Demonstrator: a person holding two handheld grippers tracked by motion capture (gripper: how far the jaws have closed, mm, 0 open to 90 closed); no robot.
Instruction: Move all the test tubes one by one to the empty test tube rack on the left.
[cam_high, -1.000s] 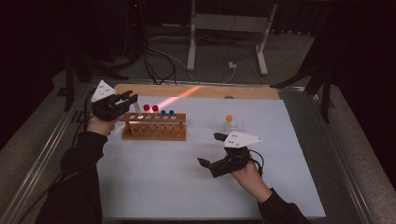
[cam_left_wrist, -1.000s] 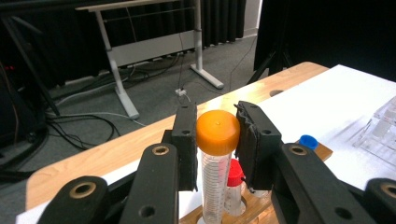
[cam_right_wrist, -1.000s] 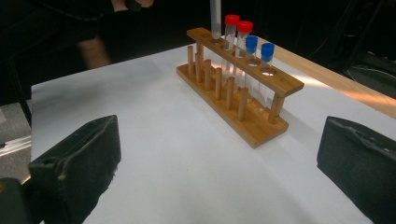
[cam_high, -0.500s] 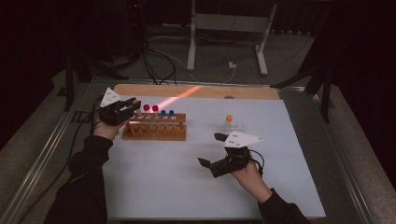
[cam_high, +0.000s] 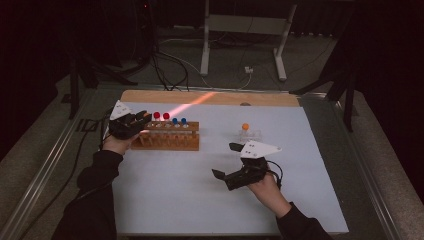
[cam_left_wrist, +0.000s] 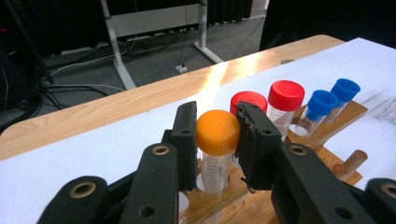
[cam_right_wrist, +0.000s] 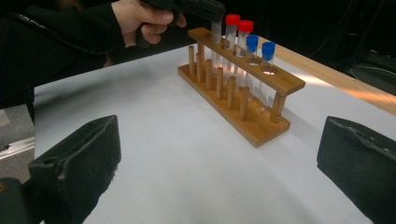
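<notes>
My left gripper (cam_left_wrist: 217, 122) is shut on an orange-capped tube (cam_left_wrist: 217, 135), pads pressing just under the cap. The tube stands upright with its lower part in the end hole of the wooden rack (cam_left_wrist: 322, 140). Two red-capped tubes (cam_left_wrist: 285, 95) and two blue-capped tubes (cam_left_wrist: 322, 103) stand further along the rack. In the high view the left gripper (cam_high: 142, 120) is at the left end of the rack (cam_high: 170, 144). My right gripper (cam_high: 224, 160) rests open near the middle of the white sheet; its pads (cam_right_wrist: 88, 149) are wide apart with nothing between them.
Another orange-capped tube (cam_high: 245, 127) stands in a small clear holder (cam_high: 251, 135) right of the rack. A white sheet (cam_high: 310, 190) covers the table, with a wooden strip (cam_high: 260, 99) along its far edge. Cables and a metal stand (cam_high: 245, 30) lie beyond.
The left hand has come down at the rack's left end with the orange-capped tube in its jaws. The right hand has kept still.
</notes>
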